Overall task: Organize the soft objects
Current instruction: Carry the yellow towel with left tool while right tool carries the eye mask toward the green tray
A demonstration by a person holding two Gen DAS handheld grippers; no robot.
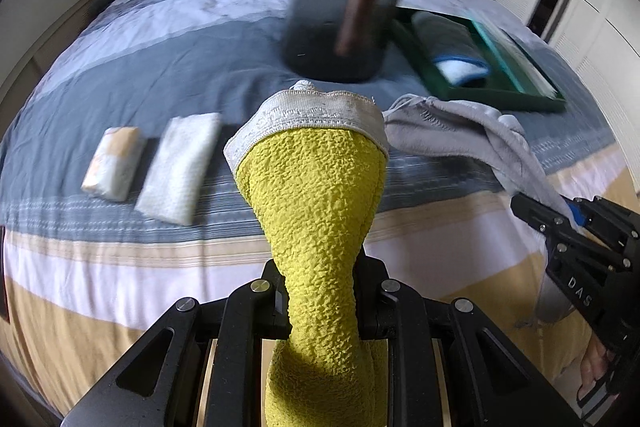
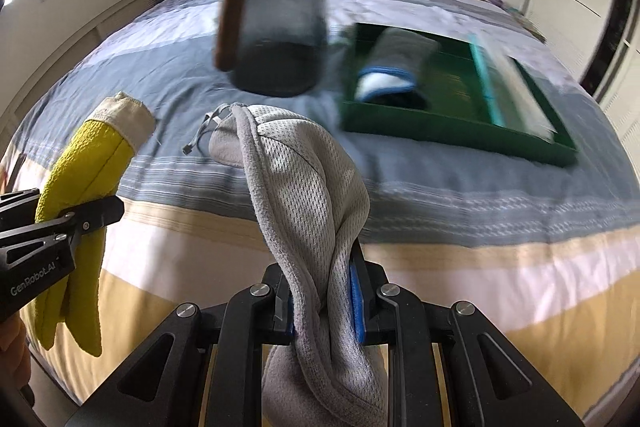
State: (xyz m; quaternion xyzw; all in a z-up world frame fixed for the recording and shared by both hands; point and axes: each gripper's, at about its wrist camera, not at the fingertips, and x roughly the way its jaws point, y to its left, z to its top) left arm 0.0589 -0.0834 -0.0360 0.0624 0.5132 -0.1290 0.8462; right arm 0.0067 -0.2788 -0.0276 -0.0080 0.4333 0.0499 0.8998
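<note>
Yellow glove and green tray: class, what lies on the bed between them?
In the left wrist view, a grey cloth held by the right gripper lies between the yellow glove and the green tray.

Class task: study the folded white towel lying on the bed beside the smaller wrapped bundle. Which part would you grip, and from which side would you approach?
Grip the folded white towel across its narrow width near the near short end, coming down from above. It lies flat as a long rectangle, so the long edges suit two fingers. The smaller bundle lies apart on its left, leaving room. Both the left gripper and right gripper are occupied now.
</note>
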